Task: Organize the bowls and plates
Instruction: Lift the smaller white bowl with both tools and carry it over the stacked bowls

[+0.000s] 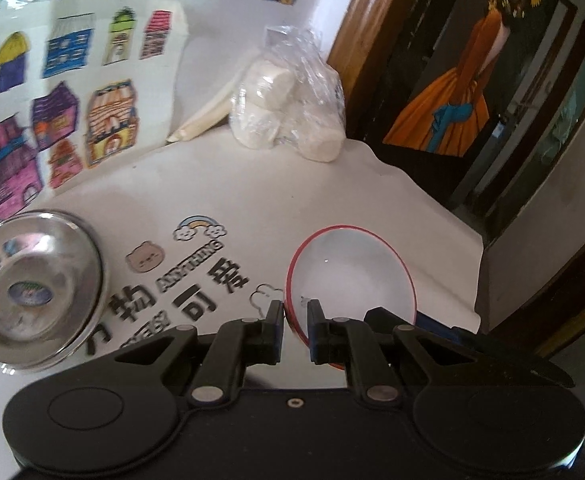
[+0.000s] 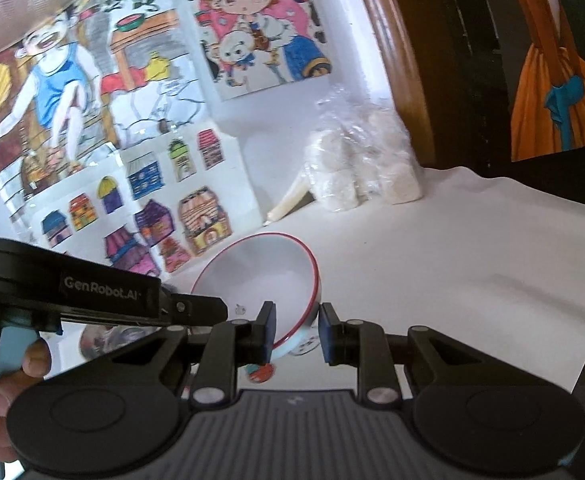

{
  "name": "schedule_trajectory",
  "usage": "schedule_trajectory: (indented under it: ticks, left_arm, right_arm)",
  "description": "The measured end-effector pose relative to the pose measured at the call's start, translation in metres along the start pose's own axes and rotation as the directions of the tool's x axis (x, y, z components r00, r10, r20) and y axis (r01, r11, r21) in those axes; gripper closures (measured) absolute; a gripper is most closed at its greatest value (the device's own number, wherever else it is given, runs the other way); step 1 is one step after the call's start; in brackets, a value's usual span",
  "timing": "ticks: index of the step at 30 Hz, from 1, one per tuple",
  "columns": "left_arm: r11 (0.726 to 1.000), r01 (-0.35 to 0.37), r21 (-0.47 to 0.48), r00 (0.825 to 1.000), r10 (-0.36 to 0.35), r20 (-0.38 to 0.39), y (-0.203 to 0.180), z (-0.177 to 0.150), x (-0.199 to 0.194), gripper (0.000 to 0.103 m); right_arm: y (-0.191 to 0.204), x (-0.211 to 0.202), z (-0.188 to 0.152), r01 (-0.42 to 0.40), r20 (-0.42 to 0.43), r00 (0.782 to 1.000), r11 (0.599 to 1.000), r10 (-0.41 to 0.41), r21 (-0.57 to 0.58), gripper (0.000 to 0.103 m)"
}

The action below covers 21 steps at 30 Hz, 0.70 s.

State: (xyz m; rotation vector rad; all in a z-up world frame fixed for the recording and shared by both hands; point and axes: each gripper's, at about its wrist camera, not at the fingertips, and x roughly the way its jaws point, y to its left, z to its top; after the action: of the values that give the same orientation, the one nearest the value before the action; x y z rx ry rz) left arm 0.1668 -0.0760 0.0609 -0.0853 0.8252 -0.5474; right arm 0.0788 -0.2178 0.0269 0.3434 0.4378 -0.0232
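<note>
A white bowl with a red rim (image 1: 352, 276) hangs tilted just above the table. My left gripper (image 1: 296, 322) is shut on its near rim. The same bowl (image 2: 260, 276) shows in the right wrist view, where my right gripper (image 2: 296, 332) is shut on the opposite rim, one pad inside the bowl and one outside. The left gripper (image 2: 216, 308) reaches in from the left there, with a hand (image 2: 16, 384) on its handle. A shiny steel bowl (image 1: 32, 292) stands on the table to the left. In the right wrist view the steel bowl (image 2: 104, 340) is mostly hidden under the left gripper.
A white cloth (image 1: 276, 192) with printed cartoons covers the table; its right edge (image 1: 480, 264) drops off beside a dark door. A clear bag of white blocks (image 1: 292, 100) and a paper roll (image 1: 208, 116) lie at the back. Coloured drawings (image 1: 64, 92) lean on the wall.
</note>
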Motion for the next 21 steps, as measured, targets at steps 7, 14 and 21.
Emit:
schedule_trajectory:
  ticks: [7,14,21]
  left_arm:
    - [0.999,0.004,-0.039,1.000,-0.003,0.028,0.019,-0.015,-0.028,0.091]
    - [0.998,-0.017,-0.066,0.999,0.019,0.029,0.035,-0.032,-0.049,0.091]
    - [0.996,-0.022,-0.083,0.998,0.027,0.050,0.048,-0.045,-0.064,0.091]
  right_arm:
    - [0.027,-0.011,-0.010,-0.019,-0.017,1.000,0.999,0.018,-0.032,0.077]
    - [0.051,-0.014,-0.020,-0.032,-0.043,0.999,0.998,0.030,-0.060,0.077]
    - [0.066,-0.015,-0.031,-0.048,-0.071,0.997,0.996,0.043,-0.076,0.077]
